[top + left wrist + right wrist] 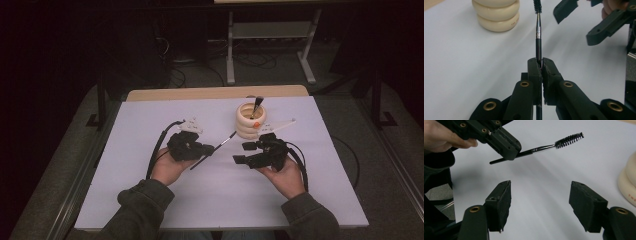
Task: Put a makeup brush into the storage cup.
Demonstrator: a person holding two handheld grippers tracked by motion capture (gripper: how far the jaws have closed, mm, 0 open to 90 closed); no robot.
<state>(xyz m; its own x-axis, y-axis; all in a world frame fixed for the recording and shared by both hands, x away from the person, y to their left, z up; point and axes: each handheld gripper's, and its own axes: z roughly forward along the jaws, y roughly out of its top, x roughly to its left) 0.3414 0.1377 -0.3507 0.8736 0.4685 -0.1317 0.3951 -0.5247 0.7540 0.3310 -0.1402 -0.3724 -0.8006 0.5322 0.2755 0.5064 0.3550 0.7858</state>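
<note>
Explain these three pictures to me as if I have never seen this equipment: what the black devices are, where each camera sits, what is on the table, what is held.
A person sits at a white table and holds a black two-jaw tool in each hand. The high view looks down from above. The other two pictures come from small cameras riding on the tools, looking along their jaws.

The left gripper has its jaws shut on the thin black handle of a spoolie brush, whose bristled tip points toward a cream holder made of stacked rings. Another brush stands in that holder.

The right gripper has its jaws apart with nothing between them, above bare table beside the holder.
</note>
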